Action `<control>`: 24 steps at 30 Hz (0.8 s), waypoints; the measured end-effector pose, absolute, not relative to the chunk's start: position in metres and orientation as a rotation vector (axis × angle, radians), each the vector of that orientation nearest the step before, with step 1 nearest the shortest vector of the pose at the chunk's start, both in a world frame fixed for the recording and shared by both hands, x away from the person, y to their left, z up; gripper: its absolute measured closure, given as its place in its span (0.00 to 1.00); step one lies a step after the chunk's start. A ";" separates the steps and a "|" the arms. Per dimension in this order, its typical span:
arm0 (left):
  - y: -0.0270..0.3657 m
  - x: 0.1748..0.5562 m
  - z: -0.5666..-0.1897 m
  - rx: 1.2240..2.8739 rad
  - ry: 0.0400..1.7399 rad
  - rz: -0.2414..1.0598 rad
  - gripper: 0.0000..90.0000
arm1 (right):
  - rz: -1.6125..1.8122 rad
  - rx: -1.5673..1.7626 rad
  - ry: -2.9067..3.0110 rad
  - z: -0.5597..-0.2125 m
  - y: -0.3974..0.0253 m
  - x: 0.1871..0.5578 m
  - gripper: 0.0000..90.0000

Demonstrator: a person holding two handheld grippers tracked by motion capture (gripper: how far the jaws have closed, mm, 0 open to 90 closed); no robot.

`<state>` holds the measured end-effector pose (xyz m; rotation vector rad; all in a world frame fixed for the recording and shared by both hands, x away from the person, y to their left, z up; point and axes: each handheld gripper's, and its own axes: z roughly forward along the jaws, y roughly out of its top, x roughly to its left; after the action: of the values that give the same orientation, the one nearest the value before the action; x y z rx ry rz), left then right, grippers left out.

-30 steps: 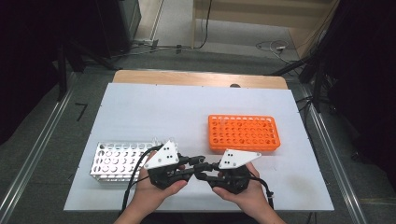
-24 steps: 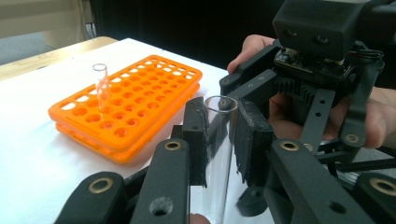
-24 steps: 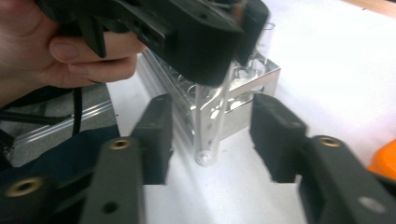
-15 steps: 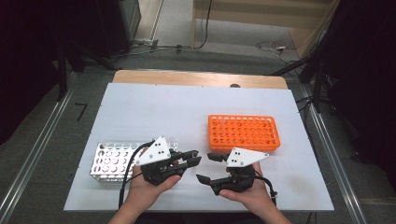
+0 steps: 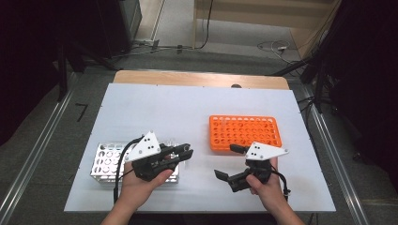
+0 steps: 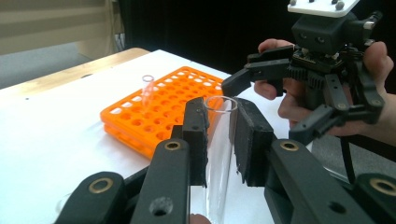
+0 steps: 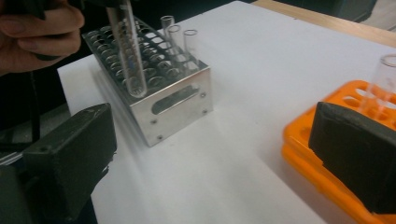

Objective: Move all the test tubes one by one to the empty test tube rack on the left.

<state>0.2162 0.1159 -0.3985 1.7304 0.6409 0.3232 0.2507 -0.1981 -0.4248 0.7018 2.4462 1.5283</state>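
Glass tube (image 6: 219,154) sits clamped between the jaws of my left gripper (image 6: 219,140), held above the table beside the metal rack (image 5: 105,161), while my right gripper (image 5: 233,164) stands with jaws wide apart near the orange rack (image 5: 244,133).

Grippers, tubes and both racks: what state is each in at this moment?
left gripper: shut on a clear test tube, held off the table.
right gripper: open, empty.
metal rack: upright, three tubes standing at one end.
orange rack: flat on the table, one tube standing in it.
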 end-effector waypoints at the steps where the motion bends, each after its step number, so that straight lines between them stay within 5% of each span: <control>1: 0.118 0.217 -0.398 1.729 0.646 0.327 0.84 | 1.530 0.707 2.442 -0.425 -0.201 0.252 0.00; 24: 0.162 0.221 -0.386 1.664 0.746 0.437 0.84 | 1.436 0.905 2.318 -0.430 -0.279 0.258 0.00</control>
<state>0.2208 0.1625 -0.3862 1.6645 0.7456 0.4372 0.2583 -0.2790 -0.4298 0.9051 2.3185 1.4358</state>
